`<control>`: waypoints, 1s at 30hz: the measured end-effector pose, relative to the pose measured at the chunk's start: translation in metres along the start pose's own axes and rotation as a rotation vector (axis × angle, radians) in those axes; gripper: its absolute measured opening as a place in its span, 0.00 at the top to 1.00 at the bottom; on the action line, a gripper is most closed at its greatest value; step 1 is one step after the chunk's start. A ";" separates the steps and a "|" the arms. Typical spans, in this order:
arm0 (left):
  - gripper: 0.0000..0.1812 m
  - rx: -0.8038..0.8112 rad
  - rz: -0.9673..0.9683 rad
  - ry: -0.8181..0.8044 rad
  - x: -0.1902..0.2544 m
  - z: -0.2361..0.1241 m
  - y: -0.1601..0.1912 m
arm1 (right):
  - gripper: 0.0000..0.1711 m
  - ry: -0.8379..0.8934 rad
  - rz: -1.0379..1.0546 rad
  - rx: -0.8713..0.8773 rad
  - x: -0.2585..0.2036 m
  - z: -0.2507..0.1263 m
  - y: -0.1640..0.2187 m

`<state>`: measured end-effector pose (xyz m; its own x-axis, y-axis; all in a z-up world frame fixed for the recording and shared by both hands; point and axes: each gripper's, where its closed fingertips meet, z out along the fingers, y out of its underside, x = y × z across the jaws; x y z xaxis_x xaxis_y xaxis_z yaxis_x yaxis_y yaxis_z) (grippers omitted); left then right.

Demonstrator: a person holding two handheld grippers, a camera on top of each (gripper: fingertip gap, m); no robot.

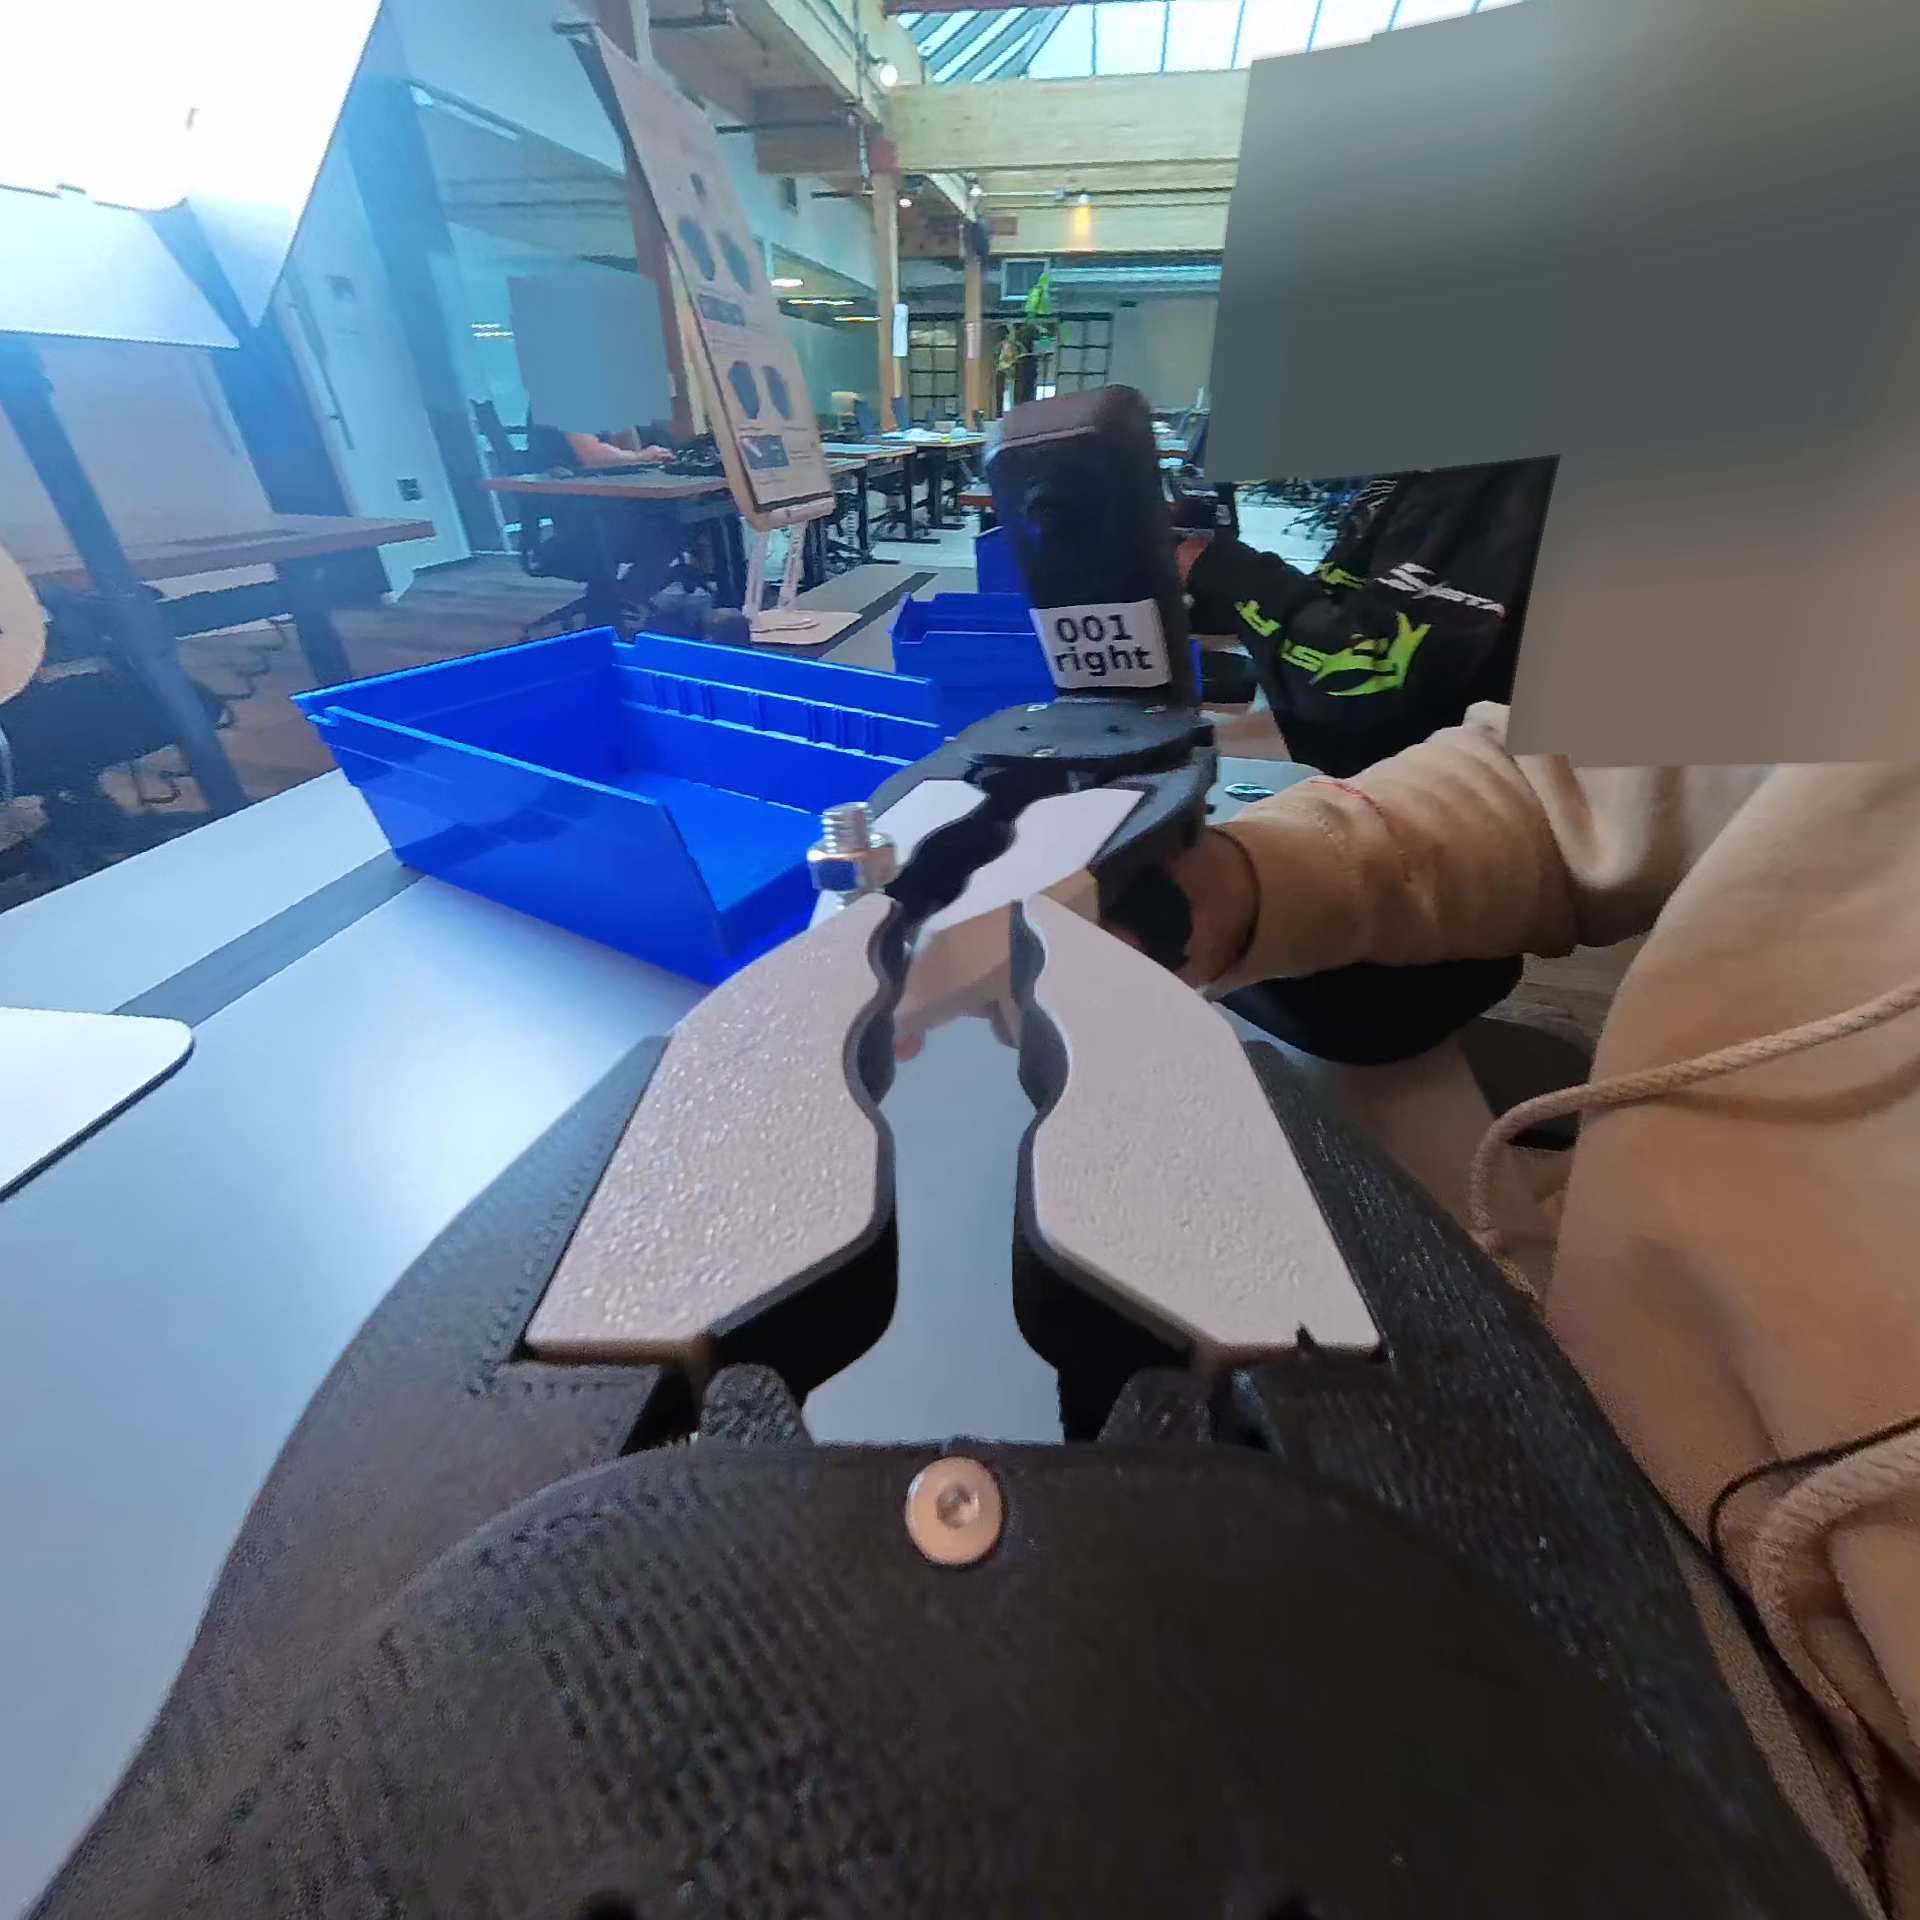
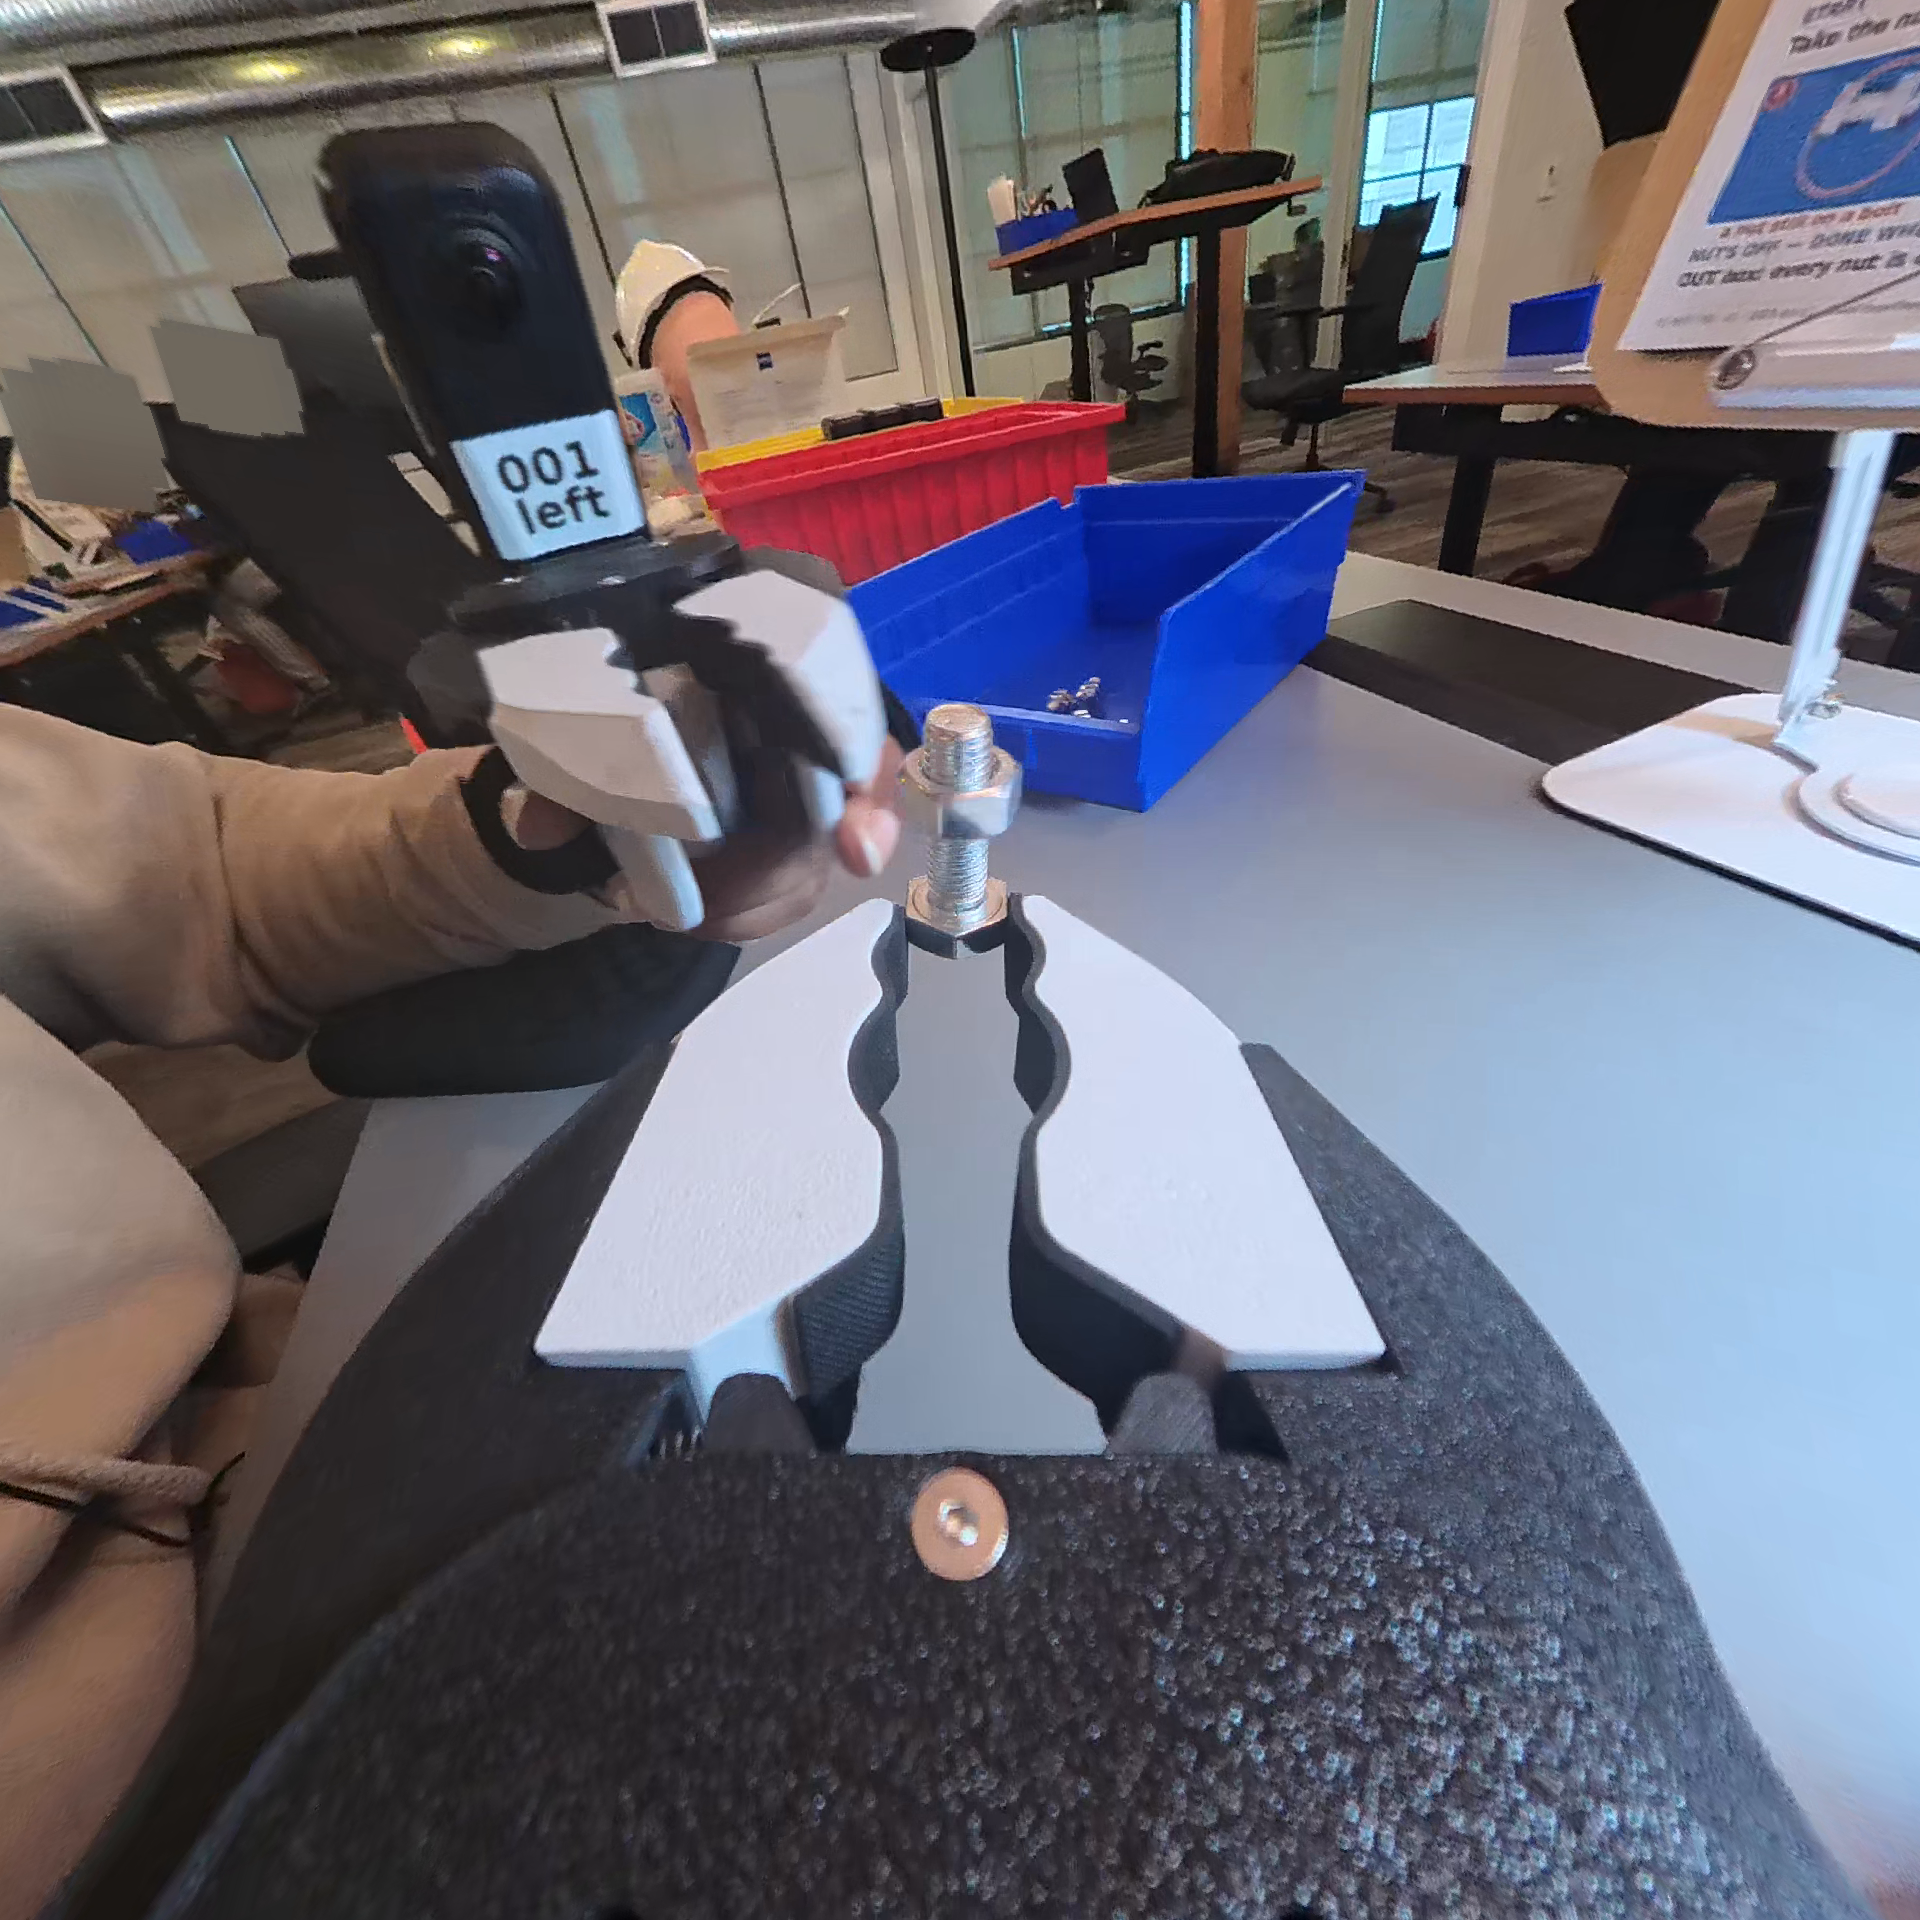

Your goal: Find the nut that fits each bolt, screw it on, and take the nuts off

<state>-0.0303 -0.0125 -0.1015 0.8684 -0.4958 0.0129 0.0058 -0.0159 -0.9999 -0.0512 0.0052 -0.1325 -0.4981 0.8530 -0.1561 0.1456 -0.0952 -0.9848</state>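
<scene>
Bolt (image 2: 958,821) stands straight up in the right wrist view, its head pinched between the tips of the right tongs (image 2: 956,920), which are almost shut on it. A nut (image 2: 958,790) sits high on the thread. The left tongs (image 2: 764,774) hover just beside the nut, a little apart, holding nothing. A blue bin (image 2: 1226,665) with small metal parts lies beyond the tips, and a red bin (image 2: 914,488) is farther back. In the left wrist view, the left tongs (image 1: 956,925) sit partly open and empty, with the bolt just past the left tip. If the pinch is weak, the bolt could tip or turn with the nut. Nothing blocks the way.
</scene>
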 end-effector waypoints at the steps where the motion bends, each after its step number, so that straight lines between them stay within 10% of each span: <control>1: 0.86 -0.003 -0.009 -0.018 -0.003 0.001 0.002 | 0.90 -0.011 -0.003 -0.001 -0.003 0.001 0.000; 5: 0.76 -0.006 -0.022 -0.032 -0.005 0.006 0.005 | 0.90 -0.050 -0.019 -0.020 -0.015 0.006 0.005; 9: 0.95 0.004 -0.023 0.070 0.011 0.001 0.000 | 0.90 -0.011 -0.001 -0.020 -0.004 0.003 0.004; 17: 0.77 -0.016 -0.021 -0.037 -0.006 0.006 0.008 | 0.90 -0.034 -0.047 -0.090 -0.012 0.007 0.013; 24: 0.97 0.003 -0.042 0.053 0.003 -0.006 -0.001 | 0.90 0.011 -0.035 -0.126 -0.001 0.003 0.013; 30: 0.77 -0.052 -0.021 -0.033 -0.009 0.003 0.012 | 0.90 -0.014 -0.085 -0.166 -0.009 0.006 0.019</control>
<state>-0.0366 -0.0056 -0.1137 0.8844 -0.4655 0.0329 -0.0004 -0.0713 -0.9975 -0.0492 -0.0070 -0.1505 -0.5260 0.8471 -0.0755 0.2415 0.0637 -0.9683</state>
